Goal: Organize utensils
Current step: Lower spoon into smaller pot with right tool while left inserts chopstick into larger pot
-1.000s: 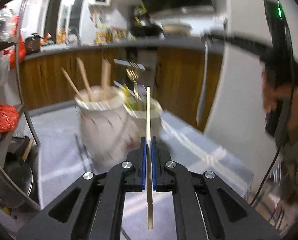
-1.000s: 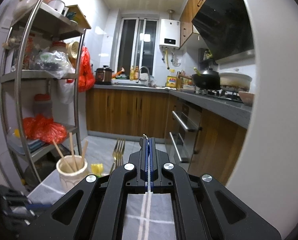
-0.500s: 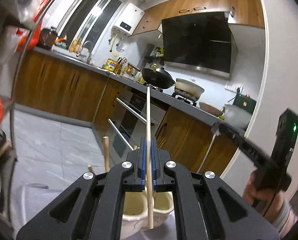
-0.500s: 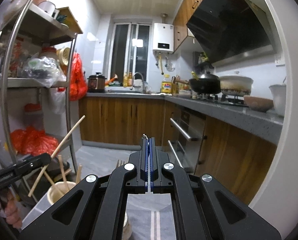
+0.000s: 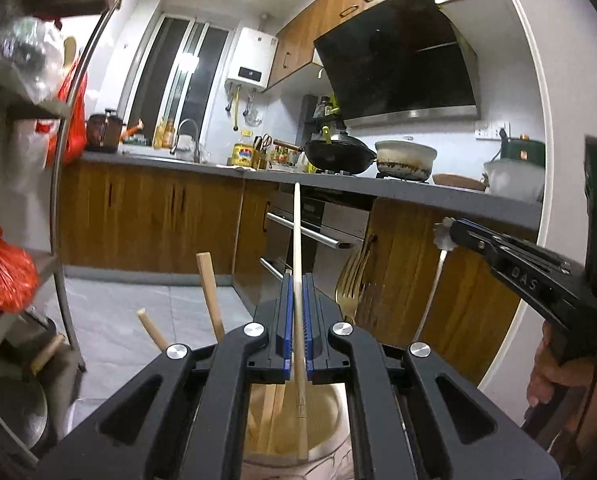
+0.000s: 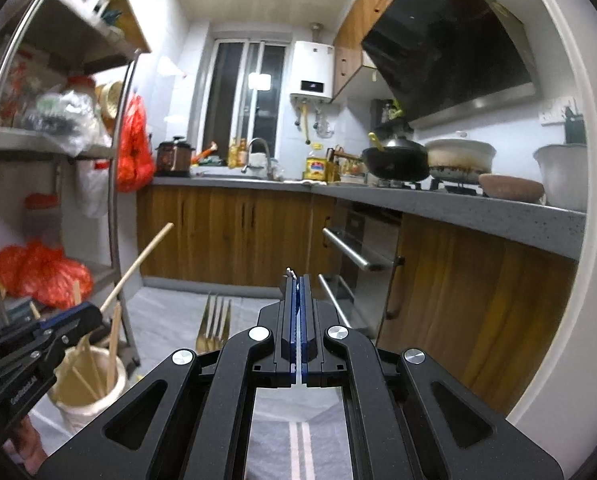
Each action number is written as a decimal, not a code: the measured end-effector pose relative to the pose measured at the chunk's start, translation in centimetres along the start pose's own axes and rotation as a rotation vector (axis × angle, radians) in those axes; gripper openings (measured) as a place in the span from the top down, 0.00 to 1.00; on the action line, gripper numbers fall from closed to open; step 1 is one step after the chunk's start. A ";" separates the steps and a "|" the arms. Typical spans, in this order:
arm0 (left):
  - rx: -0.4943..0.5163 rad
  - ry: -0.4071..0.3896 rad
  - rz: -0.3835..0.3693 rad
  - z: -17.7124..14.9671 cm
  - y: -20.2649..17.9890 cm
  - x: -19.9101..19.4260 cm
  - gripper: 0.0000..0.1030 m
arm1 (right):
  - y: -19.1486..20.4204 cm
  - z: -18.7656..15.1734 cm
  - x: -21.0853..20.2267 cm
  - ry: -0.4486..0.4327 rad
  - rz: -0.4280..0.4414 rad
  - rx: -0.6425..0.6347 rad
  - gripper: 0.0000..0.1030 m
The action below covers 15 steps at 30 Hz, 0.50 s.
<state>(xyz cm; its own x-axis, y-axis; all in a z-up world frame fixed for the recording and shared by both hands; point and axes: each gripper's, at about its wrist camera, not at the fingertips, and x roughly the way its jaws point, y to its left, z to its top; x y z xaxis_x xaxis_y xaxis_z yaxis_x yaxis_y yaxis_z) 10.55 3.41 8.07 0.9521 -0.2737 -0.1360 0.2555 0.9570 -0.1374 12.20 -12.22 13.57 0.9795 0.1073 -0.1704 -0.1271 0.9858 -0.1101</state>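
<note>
My left gripper (image 5: 297, 280) is shut on a wooden chopstick (image 5: 297, 236), held nearly upright with its lower end inside the white ceramic holder (image 5: 330, 436) right below. Other chopsticks (image 5: 210, 296) stand in that holder. My right gripper (image 6: 297, 278) is shut on a thin white-handled utensil (image 6: 298, 378); in the left wrist view it hangs down from the right gripper (image 5: 444, 236) as a white handle (image 5: 432, 296). Gold forks (image 6: 214, 322) stand beside the holder (image 6: 84, 400). The left gripper (image 6: 90, 316) and its chopstick (image 6: 138, 266) show at the left of the right wrist view.
A metal shelf rack (image 6: 118, 208) with red bags stands at the left. Wooden cabinets and an oven (image 6: 354, 256) line the back and right under a grey counter (image 6: 478, 212) with pots. A striped grey cloth (image 6: 298, 448) lies below my right gripper.
The left gripper tilted up and moved over the white holder, and the chopstick's lower end now sits inside it. The right gripper rose slightly and stayed shut.
</note>
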 end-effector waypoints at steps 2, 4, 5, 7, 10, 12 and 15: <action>0.029 -0.008 0.001 -0.4 -0.4 -0.3 0.96 | 0.4 -0.5 0.2 0.011 0.007 -0.011 0.98; 0.047 -0.008 -0.007 -0.7 -0.5 -0.7 0.96 | 0.5 -0.9 0.4 0.027 0.020 -0.011 0.98; 0.054 -0.007 -0.009 -0.9 -0.6 -0.9 0.96 | 0.6 -1.1 0.5 0.037 0.029 -0.012 0.98; 0.069 -0.007 -0.013 -1.2 -0.6 -1.3 0.96 | 0.7 -1.5 0.6 0.048 0.041 -0.014 0.98; 0.066 0.005 -0.015 -1.5 -0.3 -1.5 0.96 | 0.9 -2.0 0.5 0.064 0.055 -0.009 0.98; 0.054 0.012 -0.017 -1.7 0.0 -1.6 0.96 | 0.8 -2.2 0.4 0.069 0.061 -0.006 0.98; 0.046 0.009 -0.017 -1.4 0.2 -1.8 0.96 | 0.7 -2.4 0.4 0.073 0.066 0.003 0.98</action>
<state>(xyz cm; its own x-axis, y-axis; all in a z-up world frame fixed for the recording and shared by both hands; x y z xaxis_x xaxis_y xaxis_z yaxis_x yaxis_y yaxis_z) 8.67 3.99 6.93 0.9463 -0.2903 -0.1425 0.2791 0.9557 -0.0941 12.10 -11.81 11.06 0.9551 0.1621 -0.2479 -0.1900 0.9774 -0.0930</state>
